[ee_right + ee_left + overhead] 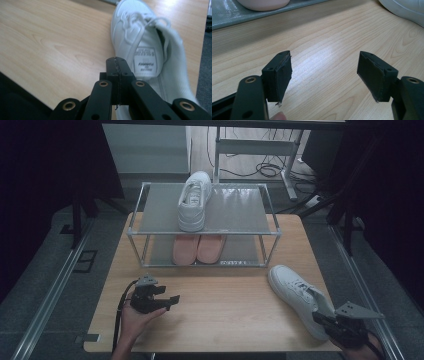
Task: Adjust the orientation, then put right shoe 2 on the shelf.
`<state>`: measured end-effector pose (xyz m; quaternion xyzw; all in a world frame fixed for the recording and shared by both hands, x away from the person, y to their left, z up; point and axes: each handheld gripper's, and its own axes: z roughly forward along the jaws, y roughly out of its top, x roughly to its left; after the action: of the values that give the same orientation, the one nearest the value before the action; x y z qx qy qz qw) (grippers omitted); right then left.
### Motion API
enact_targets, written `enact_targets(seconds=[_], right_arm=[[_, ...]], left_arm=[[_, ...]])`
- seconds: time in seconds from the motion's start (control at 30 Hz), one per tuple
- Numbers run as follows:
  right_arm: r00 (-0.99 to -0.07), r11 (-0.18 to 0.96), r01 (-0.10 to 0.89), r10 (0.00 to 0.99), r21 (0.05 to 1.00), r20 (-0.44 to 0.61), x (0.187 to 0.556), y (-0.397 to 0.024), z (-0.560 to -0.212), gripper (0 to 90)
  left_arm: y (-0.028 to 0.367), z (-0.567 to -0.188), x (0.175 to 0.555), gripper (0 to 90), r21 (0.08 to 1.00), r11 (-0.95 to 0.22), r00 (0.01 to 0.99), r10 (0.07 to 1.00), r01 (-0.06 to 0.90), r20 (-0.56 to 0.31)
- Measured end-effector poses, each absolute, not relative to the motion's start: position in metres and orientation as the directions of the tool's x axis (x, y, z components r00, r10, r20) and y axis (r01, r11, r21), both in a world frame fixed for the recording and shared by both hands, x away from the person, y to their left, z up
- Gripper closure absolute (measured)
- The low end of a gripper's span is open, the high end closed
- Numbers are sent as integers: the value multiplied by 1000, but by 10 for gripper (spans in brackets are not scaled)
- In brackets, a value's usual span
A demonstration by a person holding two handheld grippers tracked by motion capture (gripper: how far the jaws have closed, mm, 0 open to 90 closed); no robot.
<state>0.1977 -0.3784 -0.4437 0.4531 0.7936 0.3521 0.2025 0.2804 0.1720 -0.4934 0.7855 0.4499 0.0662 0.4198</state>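
Jaws of the right gripper (117, 62) are seen pressed together with nothing pinched, poised just above the heel opening of the white shoe (295, 296); those of the left gripper (324, 77) are spread wide over bare wood. A wooden surface (220, 310) carries a two-tier rack (250, 210), with a second white shoe (194, 200) on top and pink shoes (198, 249) below. The white shoe lies near the surface's right front edge.
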Motion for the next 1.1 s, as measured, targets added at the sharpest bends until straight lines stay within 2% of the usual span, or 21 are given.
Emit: enact_targets(seconds=[0.4, 0.83, 0.9, 1.1], right_arm=[[-523, 319, 546, 852, 774, 18, 223, -385, -427, 900], [-518, 290, 538, 855, 791, 39, 240, -402, -426, 883], [-513, 283, 542, 857, 791, 44, 241, -405, -426, 860], [-494, 286, 546, 869, 787, 27, 244, -414, -426, 658]], left_arm=[[171, -493, 280, 284, 721, -246, 592, 759, 647, -272], [172, -492, 279, 284, 722, -243, 590, 760, 648, -273], [172, -493, 279, 284, 721, -244, 590, 760, 648, -273], [172, -492, 279, 284, 723, -245, 592, 758, 647, -273]])
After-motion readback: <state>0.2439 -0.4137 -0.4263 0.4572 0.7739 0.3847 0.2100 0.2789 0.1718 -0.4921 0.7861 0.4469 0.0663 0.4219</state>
